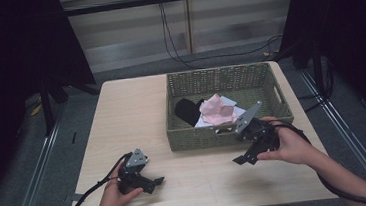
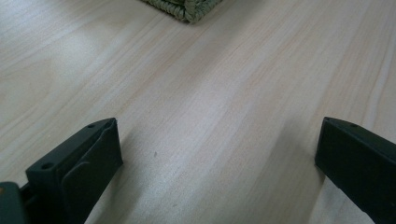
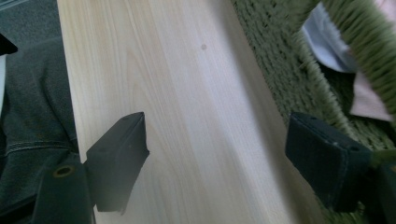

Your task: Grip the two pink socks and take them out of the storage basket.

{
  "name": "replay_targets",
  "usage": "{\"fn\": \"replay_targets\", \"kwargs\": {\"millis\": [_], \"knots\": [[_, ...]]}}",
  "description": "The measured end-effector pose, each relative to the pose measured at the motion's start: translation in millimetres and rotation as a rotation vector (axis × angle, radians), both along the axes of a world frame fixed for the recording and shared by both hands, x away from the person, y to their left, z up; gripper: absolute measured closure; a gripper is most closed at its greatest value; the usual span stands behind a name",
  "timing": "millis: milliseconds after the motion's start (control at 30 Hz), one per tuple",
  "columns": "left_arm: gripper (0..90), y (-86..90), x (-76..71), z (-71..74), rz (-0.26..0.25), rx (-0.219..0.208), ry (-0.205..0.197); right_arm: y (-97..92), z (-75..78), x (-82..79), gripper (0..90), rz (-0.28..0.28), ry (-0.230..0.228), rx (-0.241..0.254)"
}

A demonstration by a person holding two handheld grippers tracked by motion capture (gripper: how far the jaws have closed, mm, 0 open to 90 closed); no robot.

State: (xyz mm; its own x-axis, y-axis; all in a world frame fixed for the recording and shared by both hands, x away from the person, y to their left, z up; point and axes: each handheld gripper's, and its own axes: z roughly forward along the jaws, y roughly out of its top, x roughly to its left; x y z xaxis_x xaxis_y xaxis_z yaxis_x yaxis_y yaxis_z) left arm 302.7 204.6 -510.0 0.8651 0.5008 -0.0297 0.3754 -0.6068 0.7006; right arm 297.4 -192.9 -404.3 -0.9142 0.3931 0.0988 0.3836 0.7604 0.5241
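A green woven basket [image 1: 194, 137] stands on the wooden table [image 1: 132, 117], right of centre. Inside lie a pink cloth [image 1: 217, 111], a black cloth [image 1: 187, 110] and a white cloth [image 1: 204, 122]. My left gripper [image 1: 150, 183] rests low over the table near the front left edge, open, nothing between its jaws [image 2: 217, 149]. My right gripper [image 1: 243, 159] is held just in front of the basket's near wall, open and empty [image 3: 217, 154]. In the right gripper view the basket wall [image 3: 275, 79] runs along the right, with white and pink cloth showing through its handle gap.
The table's front edge is close to both hands. Bare wood lies to the left of the basket and between the grippers. Black cables trail from each gripper off the front. Dark curtains and stands flank the table.
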Motion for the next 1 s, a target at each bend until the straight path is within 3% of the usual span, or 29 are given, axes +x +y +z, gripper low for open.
{"fn": "replay_targets", "kwargs": {"millis": [333,533,1000], "knots": [[0.0,0.0,0.0,0.0,0.000,-0.001,0.000,-1.8,27.1,12.1,20.6,-0.018,0.012,-0.005],[0.0,0.0,0.0,0.0,0.000,-0.001,0.000,-4.5,45.0,31.4,21.3,-0.049,0.010,0.013],[0.0,-0.3,-0.2,-0.2,0.004,-0.005,0.001,-9.1,48.1,78.2,23.4,-0.147,-0.010,-0.011]]}}
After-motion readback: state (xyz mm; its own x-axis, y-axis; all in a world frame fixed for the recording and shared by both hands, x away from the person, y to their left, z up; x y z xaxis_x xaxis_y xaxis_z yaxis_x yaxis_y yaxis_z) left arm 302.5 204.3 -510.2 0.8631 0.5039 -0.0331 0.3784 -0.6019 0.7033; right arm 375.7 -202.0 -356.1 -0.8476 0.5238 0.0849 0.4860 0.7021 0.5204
